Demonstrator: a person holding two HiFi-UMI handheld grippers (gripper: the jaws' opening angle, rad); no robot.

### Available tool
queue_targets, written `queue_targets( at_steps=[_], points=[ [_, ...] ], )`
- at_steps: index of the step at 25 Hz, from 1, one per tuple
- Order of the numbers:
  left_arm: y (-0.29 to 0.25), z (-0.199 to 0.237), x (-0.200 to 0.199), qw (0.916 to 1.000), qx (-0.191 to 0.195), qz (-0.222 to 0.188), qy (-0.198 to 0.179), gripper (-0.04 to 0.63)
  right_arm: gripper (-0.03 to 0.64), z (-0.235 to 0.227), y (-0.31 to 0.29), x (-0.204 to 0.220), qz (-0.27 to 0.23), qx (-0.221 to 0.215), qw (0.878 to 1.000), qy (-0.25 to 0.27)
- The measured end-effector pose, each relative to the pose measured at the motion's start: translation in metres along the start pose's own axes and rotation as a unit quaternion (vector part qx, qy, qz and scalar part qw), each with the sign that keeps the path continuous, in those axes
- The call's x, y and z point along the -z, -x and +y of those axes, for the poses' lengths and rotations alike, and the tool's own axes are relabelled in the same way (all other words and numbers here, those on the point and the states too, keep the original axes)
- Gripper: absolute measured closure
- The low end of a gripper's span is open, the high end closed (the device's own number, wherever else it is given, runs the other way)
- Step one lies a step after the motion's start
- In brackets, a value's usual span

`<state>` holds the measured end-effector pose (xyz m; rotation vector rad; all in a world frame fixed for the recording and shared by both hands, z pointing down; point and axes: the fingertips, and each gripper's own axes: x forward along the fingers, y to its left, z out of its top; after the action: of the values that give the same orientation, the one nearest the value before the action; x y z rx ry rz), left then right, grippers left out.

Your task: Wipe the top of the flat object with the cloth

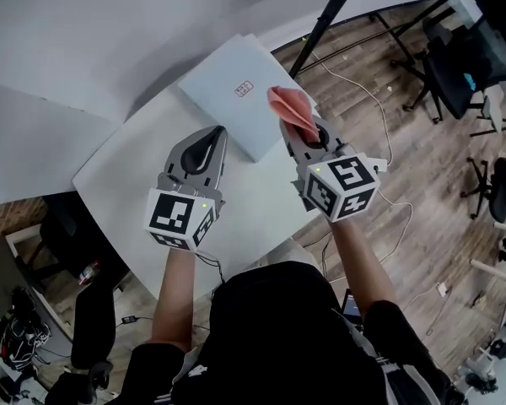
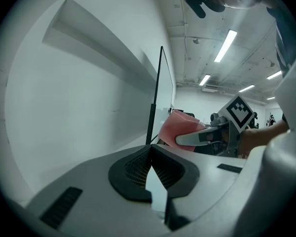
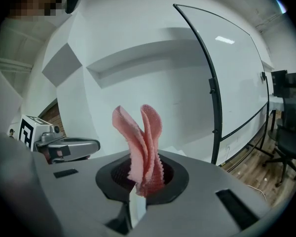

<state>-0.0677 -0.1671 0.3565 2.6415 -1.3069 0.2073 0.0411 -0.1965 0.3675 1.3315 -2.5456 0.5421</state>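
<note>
We see a closed laptop (image 1: 228,99), pale with a small red mark on its lid, lying at the far edge of the white table (image 1: 122,167), one corner close to the far-right rim. The left gripper (image 1: 217,132) hangs over the bare middle of the table, just short of the laptop's near edge, its jaws pressed together with nothing between them. The right gripper (image 1: 305,135) is clamped on a pink cloth (image 1: 291,108) above the table's right edge, beside the laptop's right side. Bare tabletop lies open to the left of the laptop and between the two grippers. Past the right rim lie wooden floor, loose cables and a black stand (image 1: 329,15). Only the head view shows the laptop. The right gripper view shows the cloth standing up from the pads in two ribbed folds. The gripper views also show a black-framed panel, perhaps a whiteboard, though we cannot be sure.
</note>
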Motion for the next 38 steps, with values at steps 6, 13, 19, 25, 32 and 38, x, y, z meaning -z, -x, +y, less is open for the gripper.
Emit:
queue_targets(
  at_steps=[6, 13, 19, 25, 32, 38],
  points=[
    [-0.029, 0.014, 0.024, 0.9998, 0.007, 0.02, 0.004, 0.583, 0.569, -0.022, -0.025, 0.013, 0.015, 0.001, 1.0, -0.012],
    [-0.061, 0.038, 0.056, 0.9986, 0.011, 0.047, 0.02, 0.583, 0.569, -0.048, -0.054, 0.039, 0.038, 0.002, 0.999, -0.026],
    [-0.082, 0.05, 0.088, 0.997, 0.007, 0.07, 0.032, 0.583, 0.569, -0.061, -0.078, 0.061, 0.053, -0.004, 0.998, -0.036],
    [-0.103, 0.055, 0.11, 0.996, 0.025, 0.076, 0.04, 0.581, 0.569, -0.07, -0.089, 0.075, 0.064, -0.011, 0.997, -0.04],
    [-0.126, 0.06, 0.133, 0.9953, 0.045, 0.085, 0.016, 0.44, 0.569, -0.083, -0.095, 0.094, 0.076, -0.011, 0.996, -0.054],
    [-0.14, 0.072, 0.156, 0.9918, 0.033, 0.117, -0.039, 0.301, 0.569, -0.091, -0.098, 0.103, 0.082, -0.007, 0.995, -0.062]
  ],
)
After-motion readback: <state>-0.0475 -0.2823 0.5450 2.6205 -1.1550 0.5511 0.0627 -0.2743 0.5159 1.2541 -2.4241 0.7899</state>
